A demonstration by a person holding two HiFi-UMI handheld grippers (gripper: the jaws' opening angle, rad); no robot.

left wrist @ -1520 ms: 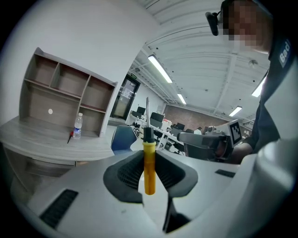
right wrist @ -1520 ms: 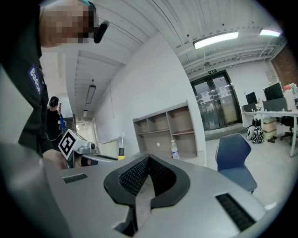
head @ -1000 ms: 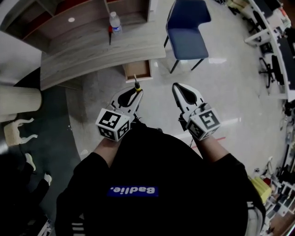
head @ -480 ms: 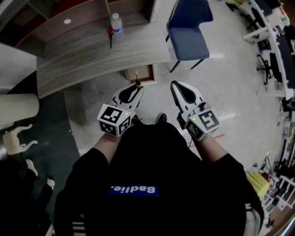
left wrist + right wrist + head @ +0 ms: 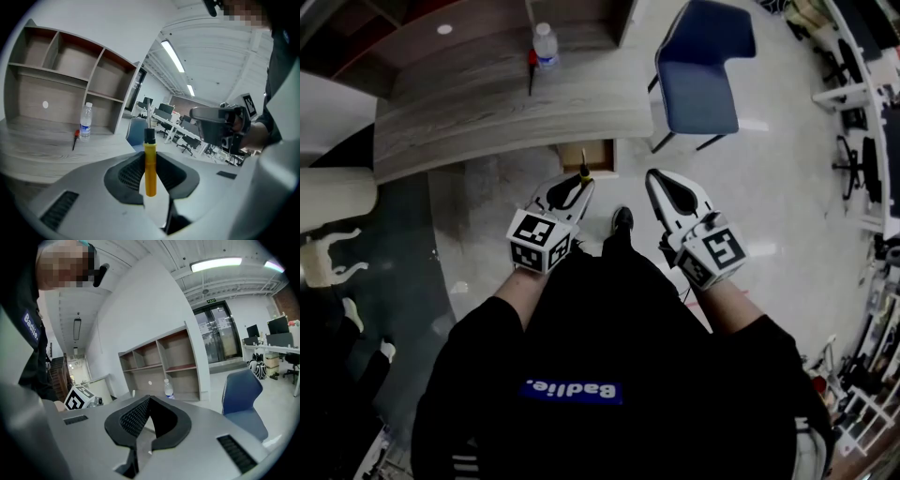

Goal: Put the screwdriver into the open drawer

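My left gripper (image 5: 578, 184) is shut on a screwdriver with a yellow handle (image 5: 583, 174). Its black collar and thin metal shaft stick out past the jaws. The handle (image 5: 150, 164) stands upright between the left gripper's (image 5: 150, 176) dark pads in the left gripper view. The open wooden drawer (image 5: 598, 156) juts from under the desk edge, just beyond the screwdriver's tip. My right gripper (image 5: 656, 180) is held beside the left one, shut and holding nothing. In its own view the right gripper (image 5: 149, 401) has its tips together.
A grey wood desk (image 5: 487, 112) runs across in front, with a shelf unit (image 5: 61, 70) at its back. On the desk stand a water bottle (image 5: 545, 44) and a small red screwdriver (image 5: 531, 67). A blue chair (image 5: 698, 80) is at the right.
Both grippers and the person have moved forward toward the desk. The drawer now lies closer to the screwdriver's tip. The grip on the screwdriver is unchanged.
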